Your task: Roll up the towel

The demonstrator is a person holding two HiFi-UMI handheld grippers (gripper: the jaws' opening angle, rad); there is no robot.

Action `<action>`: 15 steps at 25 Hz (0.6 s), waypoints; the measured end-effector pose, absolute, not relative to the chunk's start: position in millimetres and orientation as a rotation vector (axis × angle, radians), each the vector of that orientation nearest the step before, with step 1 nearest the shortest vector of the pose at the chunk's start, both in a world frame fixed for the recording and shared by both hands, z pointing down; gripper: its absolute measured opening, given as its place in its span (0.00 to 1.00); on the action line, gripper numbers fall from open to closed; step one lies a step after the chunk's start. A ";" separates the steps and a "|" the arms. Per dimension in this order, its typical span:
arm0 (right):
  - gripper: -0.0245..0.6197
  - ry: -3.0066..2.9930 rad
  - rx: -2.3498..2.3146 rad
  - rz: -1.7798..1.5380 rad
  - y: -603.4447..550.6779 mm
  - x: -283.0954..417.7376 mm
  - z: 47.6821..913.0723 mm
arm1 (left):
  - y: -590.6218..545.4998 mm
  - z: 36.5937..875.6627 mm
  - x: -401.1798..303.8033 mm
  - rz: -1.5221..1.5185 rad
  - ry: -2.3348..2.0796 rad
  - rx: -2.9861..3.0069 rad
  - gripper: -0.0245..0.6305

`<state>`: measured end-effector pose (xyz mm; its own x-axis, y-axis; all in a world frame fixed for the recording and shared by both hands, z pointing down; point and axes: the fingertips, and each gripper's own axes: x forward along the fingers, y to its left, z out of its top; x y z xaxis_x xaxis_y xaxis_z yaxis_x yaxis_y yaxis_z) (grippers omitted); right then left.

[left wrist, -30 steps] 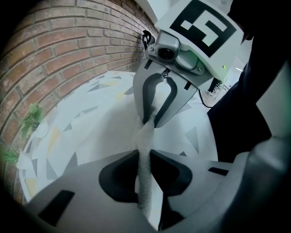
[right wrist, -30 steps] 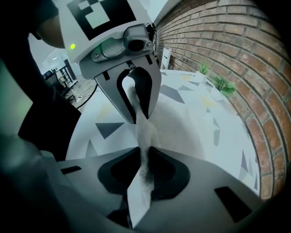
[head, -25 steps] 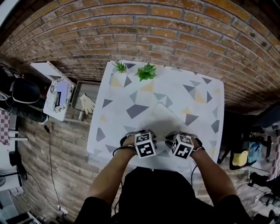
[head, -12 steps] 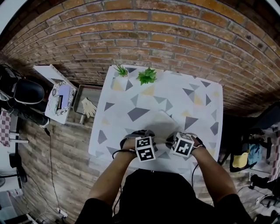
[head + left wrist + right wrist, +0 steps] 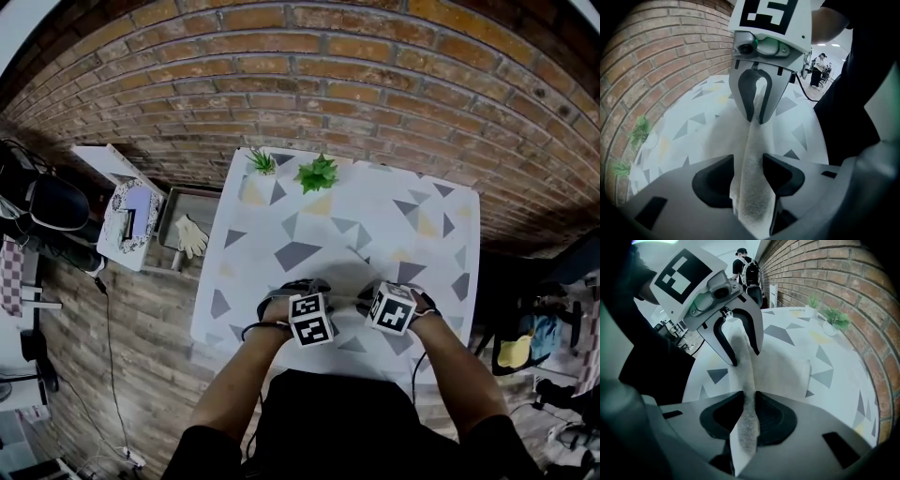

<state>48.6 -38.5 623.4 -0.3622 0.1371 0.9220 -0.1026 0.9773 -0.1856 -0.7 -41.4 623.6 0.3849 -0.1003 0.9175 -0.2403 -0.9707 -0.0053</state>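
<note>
The white terry-cloth towel [image 5: 752,197] looks soft, nubbly and matt. The white tabletop with grey triangles [image 5: 375,216] is smooth and even. The red-brown brick wall [image 5: 328,75] is rough and matt; the brown plank floor [image 5: 141,347] shows matt wood grain.

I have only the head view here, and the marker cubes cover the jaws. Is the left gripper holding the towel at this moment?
Observer: No. In the left gripper view the left gripper has its jaws apart. They have just been opening, and the towel only passes between them.
Operator: And the right gripper?
Observer: The right gripper has also just been opening, but its view shows both pads close against the towel.
Operator: What shape does the towel have there?
Observer: A narrow raised fold runs from one gripper's jaws to the other's. The rest lies flat on the table beyond it.
</note>
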 end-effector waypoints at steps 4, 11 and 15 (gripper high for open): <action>0.19 -1.932 0.015 0.211 -55.2 47.3 624.4 | -55.2 623.3 -3.1 1.640 -0.341 2.514 0.36; 0.19 -1.945 0.090 0.166 -79.0 46.4 624.1 | -74.3 622.0 -5.4 1.629 -0.401 2.534 0.36; 0.19 -1.978 0.129 0.167 -87.0 45.3 615.5 | -75.5 622.7 -5.6 1.623 -0.390 2.537 0.36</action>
<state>45.3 -87.0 615.5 -0.4003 -0.0138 0.9163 -0.1670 0.9842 -0.0581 -5.6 -75.5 622.7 0.3975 -0.1581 0.9039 -0.2699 -0.9616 -0.0495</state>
